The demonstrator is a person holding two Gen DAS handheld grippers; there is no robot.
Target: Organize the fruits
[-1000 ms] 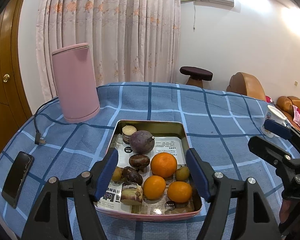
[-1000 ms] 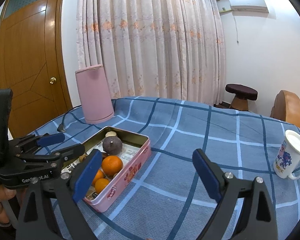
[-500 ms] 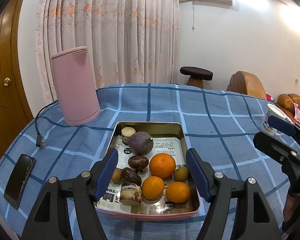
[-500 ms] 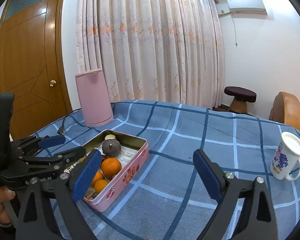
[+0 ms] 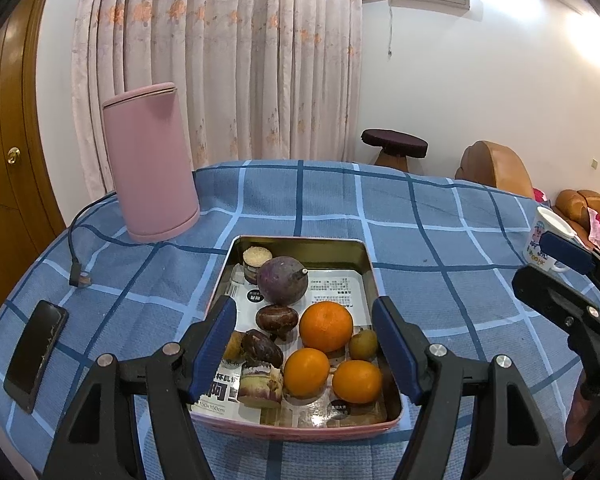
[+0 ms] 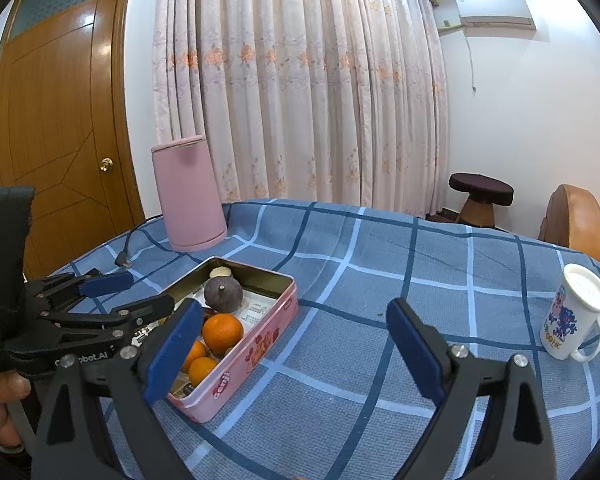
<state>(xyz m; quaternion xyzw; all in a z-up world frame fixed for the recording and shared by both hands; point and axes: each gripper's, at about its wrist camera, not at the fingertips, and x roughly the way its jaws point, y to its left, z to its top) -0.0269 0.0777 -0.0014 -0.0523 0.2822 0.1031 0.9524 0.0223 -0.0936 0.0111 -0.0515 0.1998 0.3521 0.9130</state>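
a pink metal tin point(image 5: 366, 258) sits on a counter point(image 5: 440, 216) covered in a blue checked cloth, and all the fruit is inside it. lying on printed paper in the tin are three oranges: a large one point(image 5: 326, 326) near the middle and two smaller ones point(image 5: 306, 372) point(image 5: 357, 376) toward the near edge. there is also a round purple fruit point(image 5: 283, 286) with a short stem, two dark brown glossy fruits point(image 5: 277, 318) point(image 5: 262, 348), and a small greenish-brown fruit point(image 5: 363, 344) against the right wall.

the left hand-held gripper point(image 5: 304, 354) hovers just above the near end of the tin, its blue pads spread wide on either side of the fruit and gripping nothing. the right hand-held gripper point(image 6: 294, 346) is off to the right of the tin above bare cloth, also wide open and empty.

the oranges look firm, fairly light and slightly dimpled, so they should hold well if pinched across the widest part. being round, they may roll or squirt out if squeezed off centre. the purple fruit looks hard and smooth; take it across its body, not by the stem. the brown fruits look slick and small, needing a gentle, centred pinch. the fruit lies packed close together, so lifting one may nudge its neighbours.

a pink cylinder point(image 5: 150, 164), a phone point(image 5: 36, 354) and a white mug point(image 6: 572, 318) stand well apart from the tin.
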